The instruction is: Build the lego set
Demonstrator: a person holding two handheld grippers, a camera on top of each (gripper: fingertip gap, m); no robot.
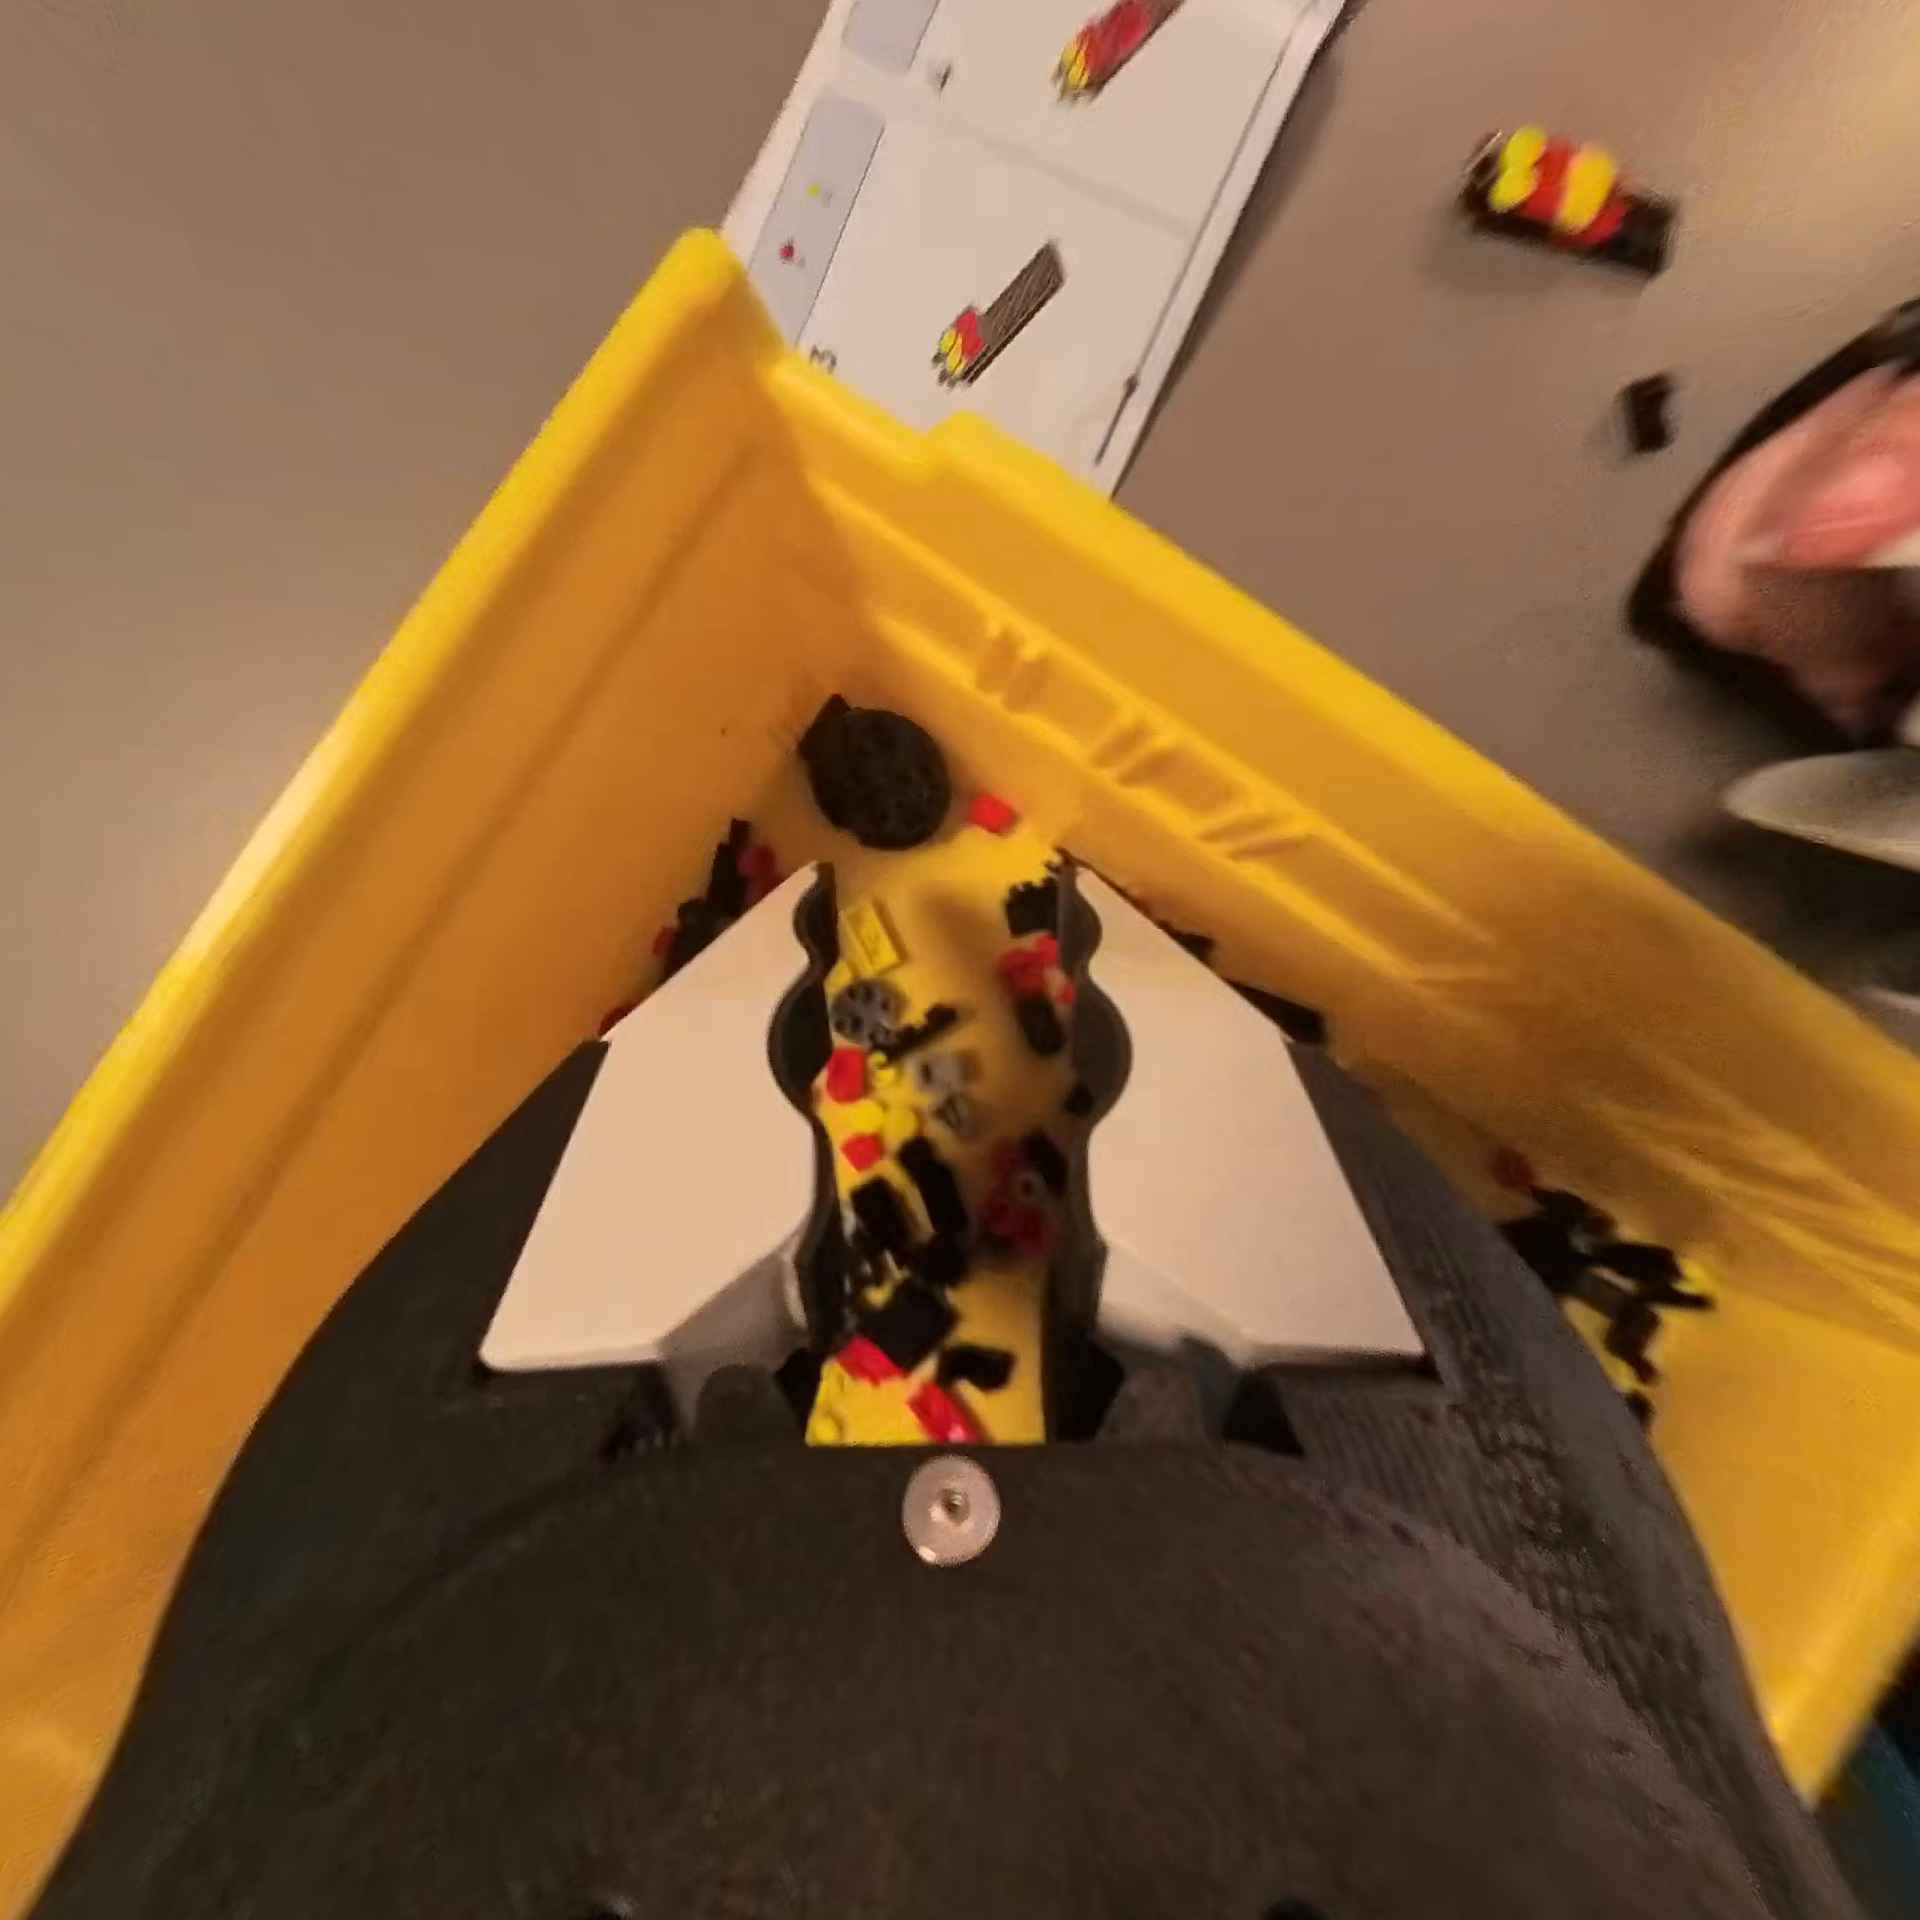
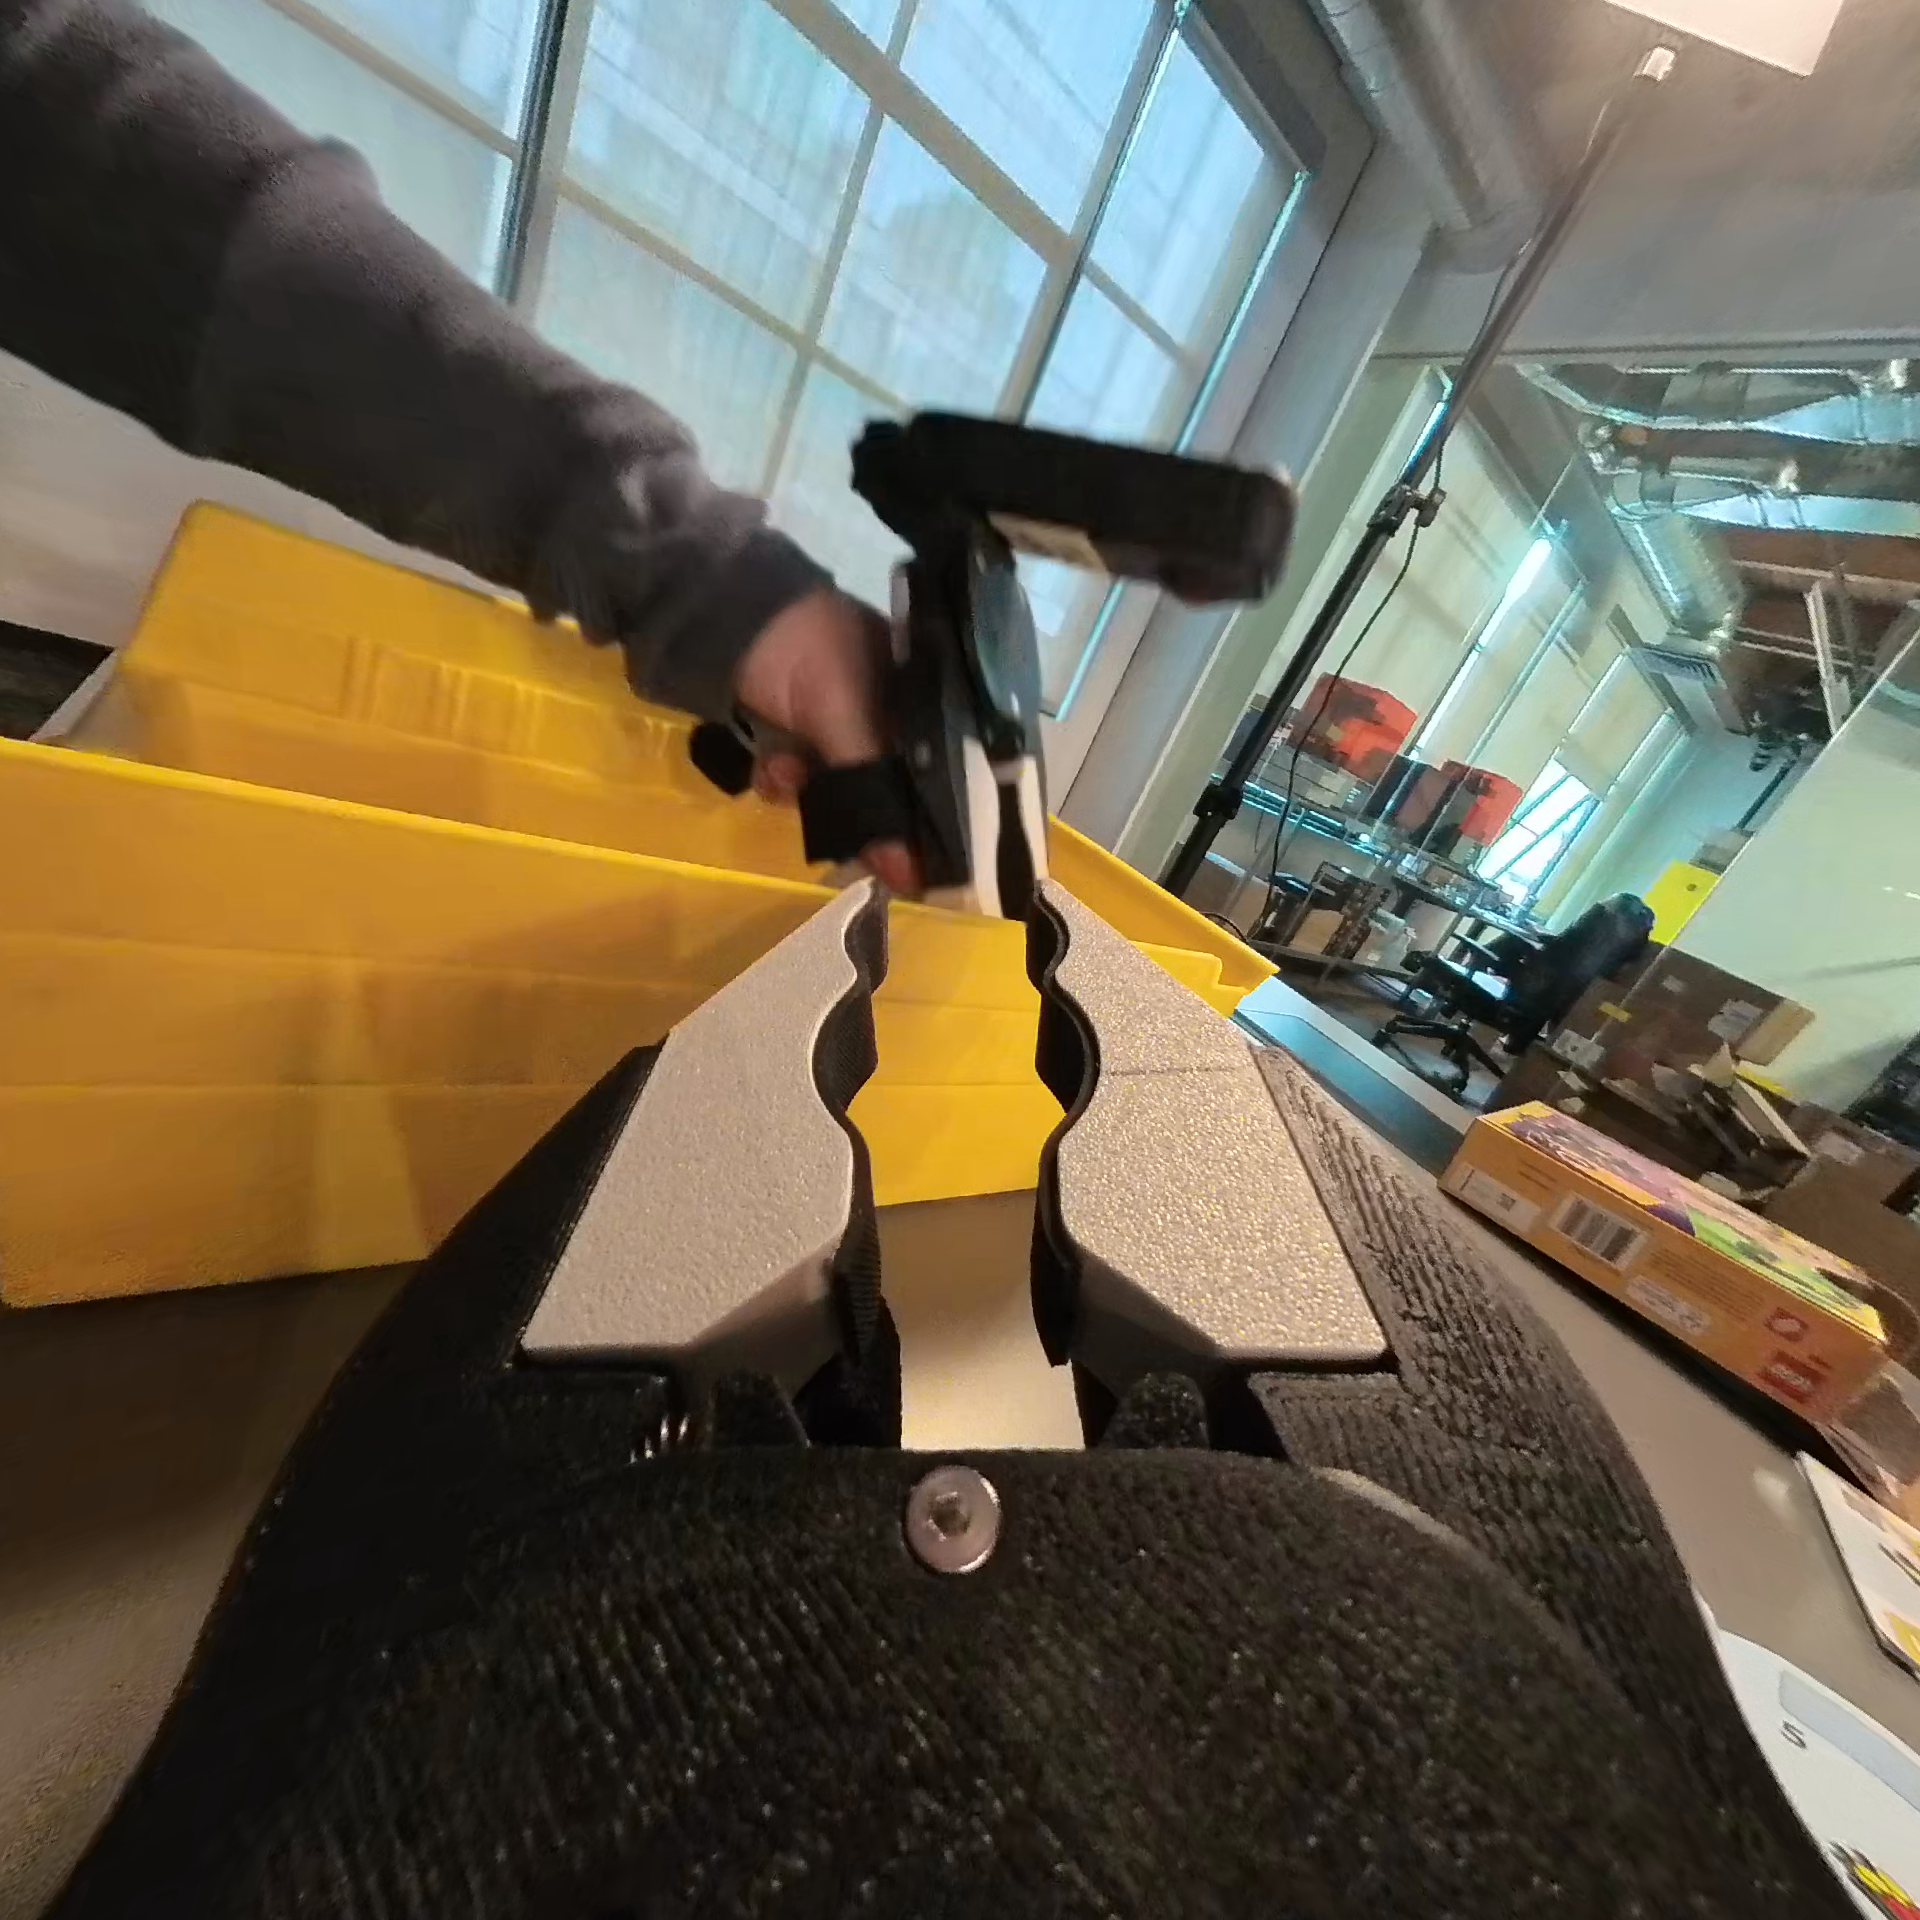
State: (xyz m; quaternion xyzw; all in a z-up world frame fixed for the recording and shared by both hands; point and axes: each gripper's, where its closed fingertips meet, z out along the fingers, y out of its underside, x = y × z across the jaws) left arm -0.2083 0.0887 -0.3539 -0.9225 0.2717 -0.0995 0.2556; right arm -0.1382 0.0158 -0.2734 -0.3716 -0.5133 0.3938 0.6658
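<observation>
My left gripper (image 1: 945, 873) is open and empty, pointing down into a yellow bin (image 1: 499, 831). Loose red, yellow, black and grey lego pieces (image 1: 914, 1164) lie on the bin floor between and below its fingers. A black tyre (image 1: 873, 774) lies in the bin corner just past the fingertips. A partly built red, yellow and black model (image 1: 1569, 208) sits on the grey table beyond the bin. My right gripper (image 2: 956, 904) is open and empty, low over the table beside the bin (image 2: 416, 987). The right wrist view shows the left gripper (image 2: 966, 748), held by a hand, over the bin.
The instruction sheet (image 1: 1008, 208) lies on the table behind the bin, and its edge shows in the right wrist view (image 2: 1849, 1662). A small black piece (image 1: 1647, 410) lies near the model. An orange lego box (image 2: 1662, 1278) sits at the right. A light stand (image 2: 1351, 623) stands behind. The left gripper's tips are roughly 12 centimeters from the right gripper's.
</observation>
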